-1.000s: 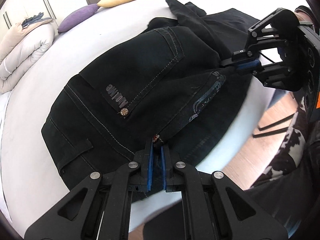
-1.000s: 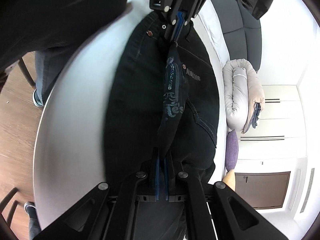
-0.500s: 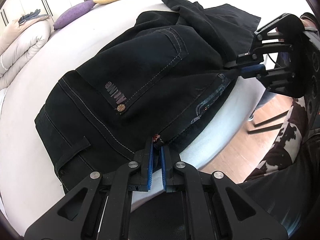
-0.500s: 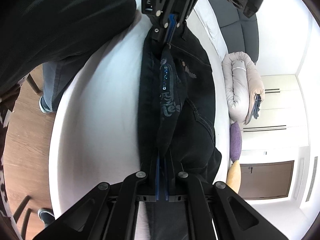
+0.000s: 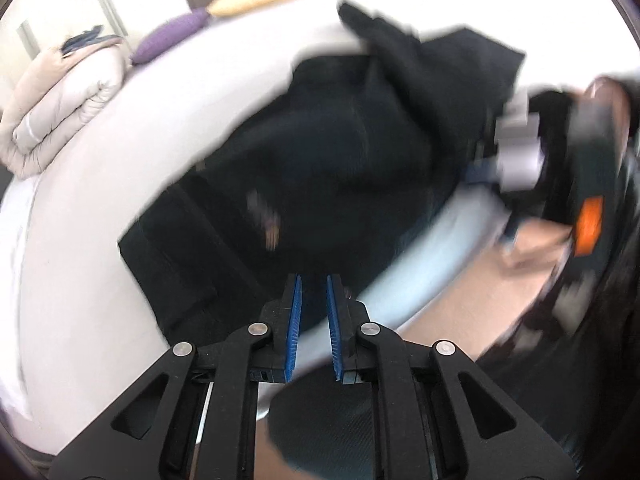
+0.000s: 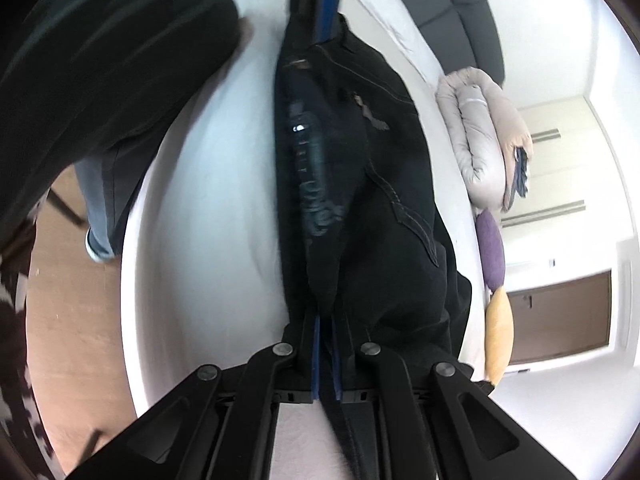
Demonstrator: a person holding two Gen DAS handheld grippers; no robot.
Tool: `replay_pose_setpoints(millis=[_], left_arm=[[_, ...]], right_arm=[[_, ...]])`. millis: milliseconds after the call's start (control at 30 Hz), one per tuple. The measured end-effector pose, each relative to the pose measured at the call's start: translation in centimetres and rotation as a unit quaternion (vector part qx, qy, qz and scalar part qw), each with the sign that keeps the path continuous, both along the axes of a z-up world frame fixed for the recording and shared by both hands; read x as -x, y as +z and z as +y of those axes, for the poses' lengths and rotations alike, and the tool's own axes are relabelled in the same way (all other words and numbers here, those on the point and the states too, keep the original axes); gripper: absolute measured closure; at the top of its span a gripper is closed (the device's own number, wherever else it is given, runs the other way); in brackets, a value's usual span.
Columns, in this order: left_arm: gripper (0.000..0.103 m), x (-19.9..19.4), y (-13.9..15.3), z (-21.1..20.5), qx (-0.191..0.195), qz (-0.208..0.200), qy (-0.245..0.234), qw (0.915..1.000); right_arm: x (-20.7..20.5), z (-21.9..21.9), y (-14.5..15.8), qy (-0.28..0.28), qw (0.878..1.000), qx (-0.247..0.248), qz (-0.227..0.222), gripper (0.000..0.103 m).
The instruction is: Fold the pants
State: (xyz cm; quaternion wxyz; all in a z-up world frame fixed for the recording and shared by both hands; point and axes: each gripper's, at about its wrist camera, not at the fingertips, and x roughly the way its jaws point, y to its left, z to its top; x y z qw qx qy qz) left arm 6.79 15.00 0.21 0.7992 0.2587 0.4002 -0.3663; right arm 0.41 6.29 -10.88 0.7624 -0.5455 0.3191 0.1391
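1. Left wrist view: left gripper [image 5: 313,286], 2 blue pads parted by a narrow gap, nothing between them. Black pants [image 5: 320,168] lie bunched on the white bed [image 5: 80,280], blurred. Right gripper [image 5: 484,168] at the pants' far edge, too smeared to read.
2. Right wrist view: right gripper [image 6: 325,324] pinched tight on a pants [image 6: 360,184] fold. Rolled duvet [image 6: 480,140] beyond.

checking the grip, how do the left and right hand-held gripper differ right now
The left hand-held gripper has its blue pads apart, with nothing visibly pinched; the right hand-held gripper is shut on the black denim pants. The left view is motion-blurred, the right sharper. Both sit over the white bed.
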Motion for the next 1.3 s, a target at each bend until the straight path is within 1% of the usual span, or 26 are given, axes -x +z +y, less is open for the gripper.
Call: replay_pose_setpoints(millis=[67, 133, 200, 267, 300, 333, 400, 433, 467, 500, 533, 567, 633, 667, 733, 767, 800, 833, 933, 1000, 1033, 1100, 1133, 1167, 1233, 1300], left_arm=[[0.091, -1.2, 1.0, -1.6, 0.050, 0.005, 0.018, 0.9986], [0.091, -2.5, 0.6, -3.6, 0.073, 0.016, 0.032, 0.9967], [0.091, -4.0, -1.1, -6.1, 0.083, 0.041, 0.041, 0.9949], [0.091, -5.6, -4.1, -8.3, 0.061, 0.088, 0.055, 0.9928], [0.091, -5.8, -5.2, -9.0, 0.050, 0.095, 0.058, 0.9925], [0.091, -5.7, -5.9, -9.3, 0.047, 0.086, 0.061, 0.9933], [0.091, -5.8, -6.1, -8.9, 0.068, 0.094, 0.074, 0.9905], [0.091, -6.2, -6.3, -8.3, 0.090, 0.114, 0.086, 0.9857], [0.091, -6.6, -6.5, -7.9, 0.105, 0.128, 0.094, 0.9817], [0.091, -6.9, -6.6, -7.6, 0.117, 0.140, 0.100, 0.9781], [0.091, -7.1, -6.8, -7.4, 0.124, 0.148, 0.104, 0.9757], [0.091, -7.2, -6.9, -7.5, 0.124, 0.149, 0.106, 0.9752], [0.091, -7.1, -6.8, -7.8, 0.118, 0.146, 0.108, 0.9763], [0.091, -7.1, -6.9, -8.0, 0.116, 0.145, 0.109, 0.9764], [0.091, -7.2, -7.1, -8.3, 0.122, 0.152, 0.113, 0.9743], [0.091, -7.3, -7.1, -8.2, 0.126, 0.156, 0.114, 0.9730], [0.091, -7.2, -7.3, -7.9, 0.129, 0.157, 0.115, 0.9723], [0.091, -7.3, -7.3, -7.8, 0.130, 0.157, 0.117, 0.9720], [0.091, -7.2, -7.3, -7.0, 0.129, 0.152, 0.117, 0.9730], [0.091, -7.3, -7.4, -6.7, 0.131, 0.153, 0.118, 0.9724], [0.091, -7.3, -7.4, -6.9, 0.133, 0.155, 0.119, 0.9717], [0.091, -7.3, -7.4, -6.8, 0.135, 0.159, 0.119, 0.9709], [0.091, -7.4, -7.4, -6.8, 0.134, 0.159, 0.118, 0.9709], [0.091, -7.4, -7.4, -6.8, 0.133, 0.159, 0.118, 0.9711], [0.091, -7.4, -7.3, -6.7, 0.131, 0.157, 0.119, 0.9715], [0.091, -7.2, -7.3, -6.8, 0.129, 0.154, 0.121, 0.9721]], right_arm=[[-0.6, -0.3, 0.3, -0.017, 0.999, -0.030, -0.002, 0.094], [-0.9, -0.8, 0.7, -0.034, 0.998, -0.059, -0.005, 0.091], [-0.9, -1.3, 1.1, -0.050, 0.995, -0.085, -0.014, 0.079], [-1.1, -2.5, 2.2, -0.068, 0.990, -0.118, -0.025, 0.052], [-1.1, -3.6, 3.1, -0.080, 0.986, -0.145, -0.019, 0.043], [-1.1, -4.5, 3.8, -0.089, 0.981, -0.171, -0.007, 0.028], [-1.5, -7.3, 5.5, -0.118, 0.967, -0.226, 0.002, 0.026], [-2.4, -9.7, 6.8, -0.149, 0.953, -0.263, 0.004, 0.026], [-3.5, -12.0, 7.8, -0.177, 0.937, -0.300, 0.008, 0.027], [-5.2, -15.0, 9.0, -0.212, 0.913, -0.348, 0.016, 0.027], [-7.4, -18.9, 10.2, -0.258, 0.877, -0.405, 0.025, 0.030], [-9.2, -21.8, 11.0, -0.290, 0.848, -0.442, 0.028, 0.034], [-13.1, -28.0, 12.3, -0.347, 0.787, -0.510, 0.023, 0.034], [-15.5, -31.2, 12.6, -0.376, 0.755, -0.536, 0.018, 0.034], [-19.1, -35.5, 12.4, -0.422, 0.707, -0.568, 0.019, 0.034], [-20.9, -37.3, 11.9, -0.446, 0.683, -0.577, 0.023, 0.034], [-22.6, -38.7, 11.4, -0.473, 0.667, -0.575, 0.021, 0.034], [-24.4, -39.9, 10.7, -0.495, 0.660, -0.565, 0.025, 0.034], [-27.9, -41.5, 9.1, -0.540, 0.645, -0.540, 0.032, 0.035], [-29.3, -41.8, 8.3, -0.558, 0.639, -0.528, 0.033, 0.035], [-30.0, -41.8, 8.0, -0.567, 0.639, -0.519, 0.031, 0.037], [-31.3, -42.0, 7.3, -0.565, 0.640, -0.519, 0.040, 0.065], [-31.9, -42.1, 7.0, -0.561, 0.643, -0.519, 0.053, 0.091], [-32.4, -41.8, 6.8, -0.561, 0.647, -0.512, 0.059, 0.098], [-31.6, -41.9, 7.7, -0.553, 0.648, -0.521, 0.042, 0.099], [-29.6, -42.3, 9.1, -0.545, 0.639, -0.543, 0.014, 0.100]])
